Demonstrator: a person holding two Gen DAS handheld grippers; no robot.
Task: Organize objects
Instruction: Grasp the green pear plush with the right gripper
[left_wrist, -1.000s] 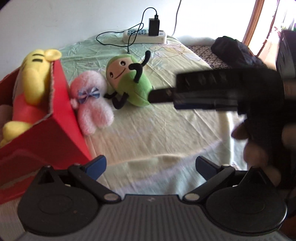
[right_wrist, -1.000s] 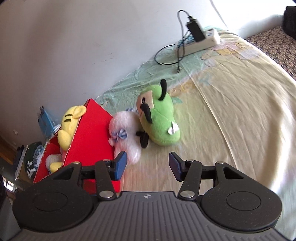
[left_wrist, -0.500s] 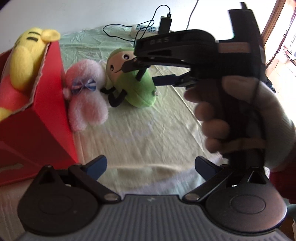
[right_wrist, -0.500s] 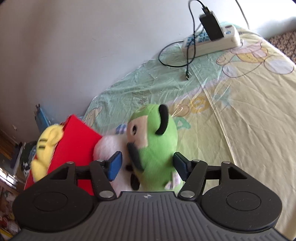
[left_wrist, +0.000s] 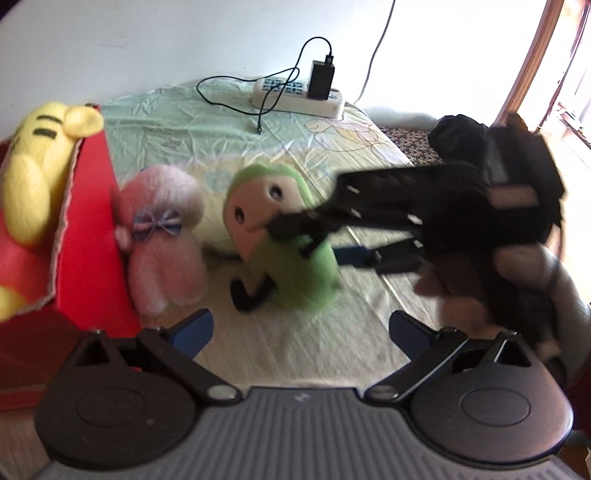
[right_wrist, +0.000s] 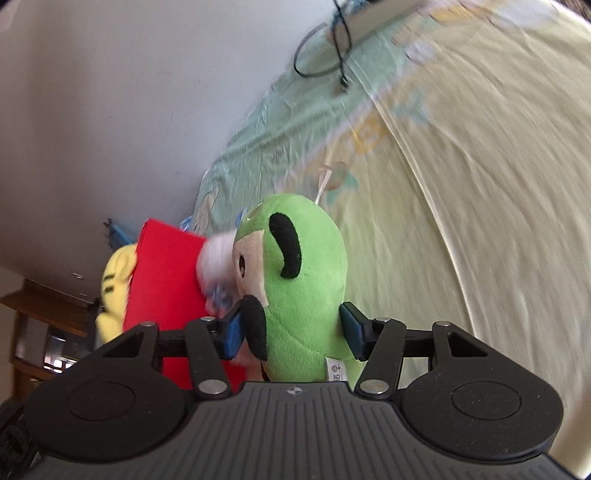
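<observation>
A green plush with a beige face (right_wrist: 295, 288) fills the gap of my right gripper (right_wrist: 291, 330), whose blue pads press its two sides; it is shut on the toy. In the left wrist view the same green plush (left_wrist: 284, 251) stands upright on the bedsheet, with the right gripper (left_wrist: 317, 240) reaching in from the right. A pink plush with a bow (left_wrist: 166, 240) leans on the red box (left_wrist: 92, 240), which holds a yellow plush (left_wrist: 37, 166). My left gripper (left_wrist: 301, 328) is open and holds nothing, just in front of the toys.
A white power strip with a black charger and cable (left_wrist: 295, 92) lies at the far edge of the bed by the wall. A black bag (left_wrist: 458, 136) sits at the right. A person's hand (left_wrist: 517, 266) holds the right gripper. Bare sheet (right_wrist: 461, 184) spreads to the right.
The right gripper came in around the green plush and shut on it; the plush went from lying back to upright. The left gripper stayed open.
</observation>
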